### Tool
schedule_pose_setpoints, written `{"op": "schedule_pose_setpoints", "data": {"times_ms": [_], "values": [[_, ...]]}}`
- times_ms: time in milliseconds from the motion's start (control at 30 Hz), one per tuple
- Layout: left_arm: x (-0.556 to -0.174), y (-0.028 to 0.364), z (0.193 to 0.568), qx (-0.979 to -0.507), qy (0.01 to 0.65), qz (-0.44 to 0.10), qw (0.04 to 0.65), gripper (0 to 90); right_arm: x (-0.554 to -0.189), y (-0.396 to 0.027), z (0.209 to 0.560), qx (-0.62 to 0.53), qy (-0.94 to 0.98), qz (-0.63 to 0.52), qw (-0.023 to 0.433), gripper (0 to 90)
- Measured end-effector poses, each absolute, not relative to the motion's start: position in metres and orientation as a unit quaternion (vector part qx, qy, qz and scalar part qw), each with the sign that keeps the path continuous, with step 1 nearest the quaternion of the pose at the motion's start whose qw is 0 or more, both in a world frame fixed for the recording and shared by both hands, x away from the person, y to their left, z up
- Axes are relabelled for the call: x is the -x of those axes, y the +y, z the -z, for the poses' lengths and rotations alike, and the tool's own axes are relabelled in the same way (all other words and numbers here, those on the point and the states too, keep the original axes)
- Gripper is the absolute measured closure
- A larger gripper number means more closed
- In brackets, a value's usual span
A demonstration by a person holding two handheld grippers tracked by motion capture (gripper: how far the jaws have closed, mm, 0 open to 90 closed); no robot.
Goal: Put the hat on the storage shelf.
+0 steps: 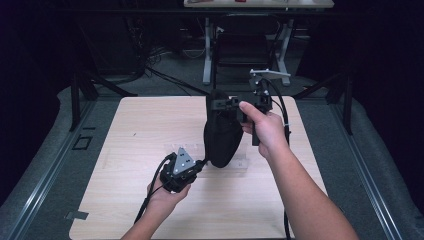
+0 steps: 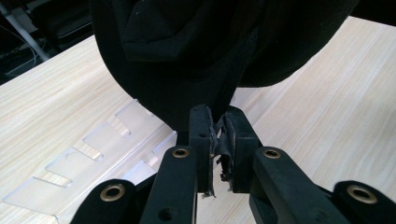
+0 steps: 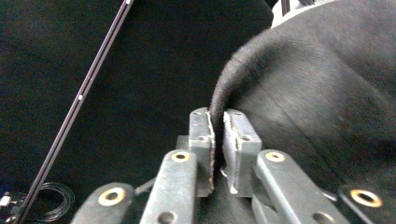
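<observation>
A black cloth (image 1: 222, 137) hangs over the middle of the wooden table (image 1: 150, 125), its lower end close to the tabletop. My right gripper (image 1: 216, 103) holds it up by the top; in the right gripper view the two jaws (image 3: 218, 119) stand close together with the cloth's (image 3: 317, 93) rim pinched between the pads. My left gripper (image 1: 202, 162) reaches in low from the left. Its jaws (image 2: 218, 123) are shut on the bottom edge of the cloth (image 2: 187, 46), with frayed pad lining showing in the narrow gap.
A clear plastic slotted rack (image 2: 93, 144) lies flat on the table under the cloth, also seen as a faint outline (image 1: 240, 165). Cables trail from both grippers. Beyond the table's far edge stand a white desk frame (image 1: 207, 60) and dark stands.
</observation>
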State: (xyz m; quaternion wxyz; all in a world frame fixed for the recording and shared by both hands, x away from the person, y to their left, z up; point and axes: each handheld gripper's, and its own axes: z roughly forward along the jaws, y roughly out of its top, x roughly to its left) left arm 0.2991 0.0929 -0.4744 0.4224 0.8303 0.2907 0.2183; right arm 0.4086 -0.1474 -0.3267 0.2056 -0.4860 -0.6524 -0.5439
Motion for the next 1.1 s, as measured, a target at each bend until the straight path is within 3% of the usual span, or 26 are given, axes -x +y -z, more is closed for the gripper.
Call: {"op": "schedule_pose_setpoints", "data": {"times_ms": [433, 1100], "values": [[-0.298, 0.098, 0.475, -0.835, 0.286, -0.241, 0.403, 85.3, -0.401, -0.159, 0.310, 0.483, -0.658, 0.550, 0.180, 77.1], [-0.303, 0.124, 0.505, -0.829, 0.335, -0.218, 0.391, 85.0, -0.396, -0.184, 0.305, 0.496, -0.659, 0.545, 0.150, 76.2]]}}
